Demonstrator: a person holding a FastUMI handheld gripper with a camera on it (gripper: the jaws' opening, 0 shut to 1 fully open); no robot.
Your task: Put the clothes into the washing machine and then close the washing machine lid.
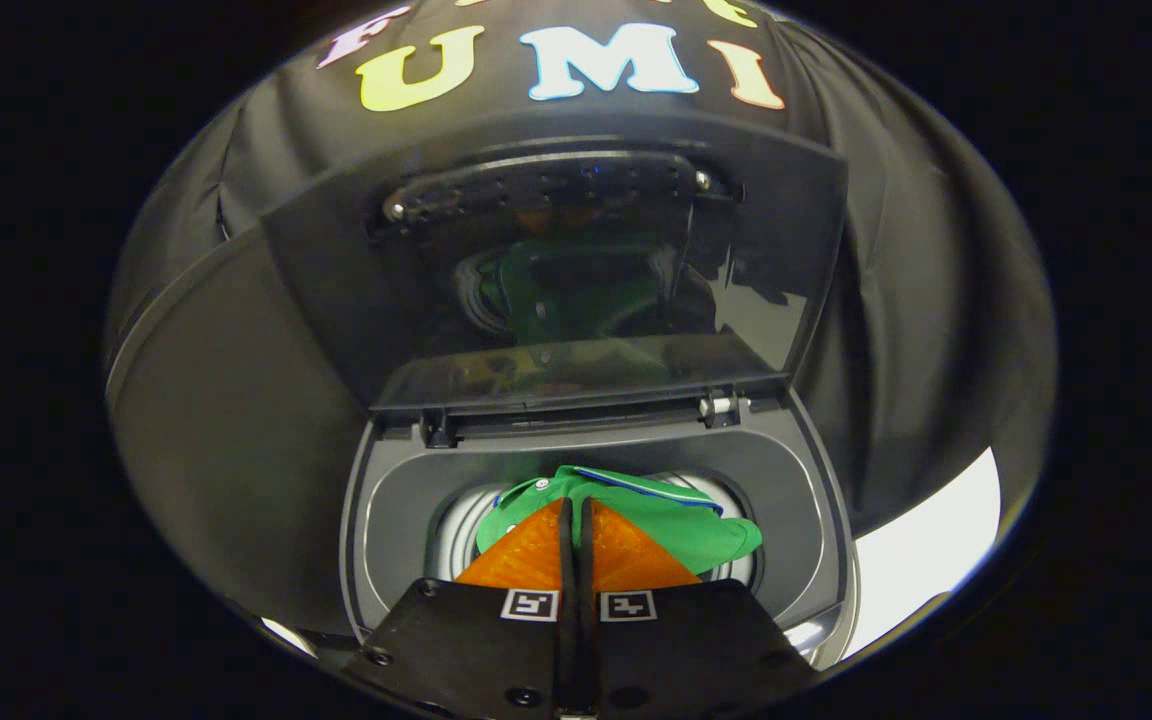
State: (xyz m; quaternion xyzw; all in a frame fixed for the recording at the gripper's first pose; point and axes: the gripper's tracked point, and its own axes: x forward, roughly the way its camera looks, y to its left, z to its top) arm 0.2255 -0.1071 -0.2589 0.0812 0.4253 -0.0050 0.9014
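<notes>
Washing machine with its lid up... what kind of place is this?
Probably a staged laundry spot inside a booth, not a real home. A top-loading washing machine stands with its lid raised, a green garment held by the gripper over its drum, black cloth hanging behind.

1. Garment (681, 520): bright green, edged with a thin blue-and-white trim line, held in the closed tool (576, 520).
2. Washing machine (236, 420): dark grey body and grey opening surround.
3. Lid (576, 270): dark, glossy, with green reflected in it.
4. Drum (456, 520): pale silver-white.
5. Floor (936, 550): white.
</notes>
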